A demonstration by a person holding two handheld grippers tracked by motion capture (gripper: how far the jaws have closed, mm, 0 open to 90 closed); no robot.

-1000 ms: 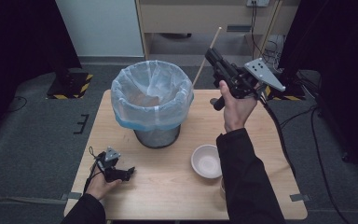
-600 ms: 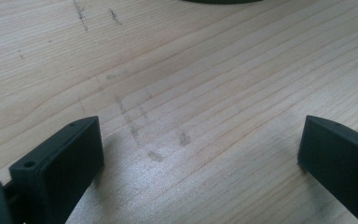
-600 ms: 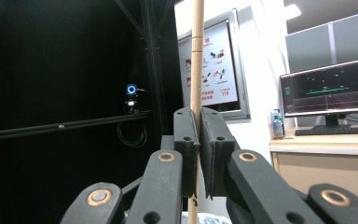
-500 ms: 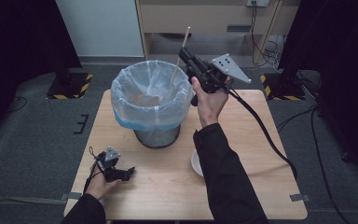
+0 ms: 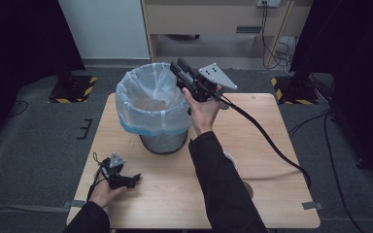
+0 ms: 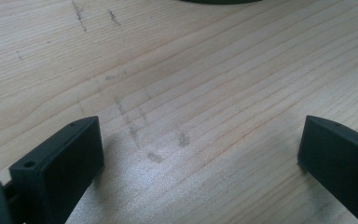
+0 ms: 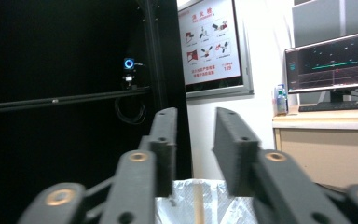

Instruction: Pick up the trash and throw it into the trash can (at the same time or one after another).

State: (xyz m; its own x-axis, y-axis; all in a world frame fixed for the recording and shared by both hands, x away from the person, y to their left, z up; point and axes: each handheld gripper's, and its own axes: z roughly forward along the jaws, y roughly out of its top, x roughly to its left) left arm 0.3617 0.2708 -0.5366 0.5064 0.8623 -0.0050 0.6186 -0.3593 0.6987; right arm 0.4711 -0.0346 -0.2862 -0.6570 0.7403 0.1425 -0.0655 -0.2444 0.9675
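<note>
Right gripper (image 5: 178,67) is held up over the far-right rim of the bin (image 5: 151,104), jaws pointing up and away toward the back of the room. Jaws parted, they have just been opening, nothing between them; in the right gripper view (image 7: 193,149) there is a clear gap with the wall behind. A thin pale stick (image 7: 198,203) shows below that gap, standing inside the clear liner bag (image 7: 200,200). Bin is a dark mesh basket lined with a clear bag with a blue band, standing at the back-middle of the wooden table (image 5: 272,145). Something brownish lies inside the bag, can't tell what.

Left gripper (image 5: 124,180) rests low on the near-left part of the table, in the person's hand. Jaws spread wide, nothing between them, just bare wood in the left gripper view (image 6: 196,158).

A white bowl (image 5: 231,158) sits on the table right of the bin, mostly hidden by the right sleeve. The two grippers are well apart.
</note>
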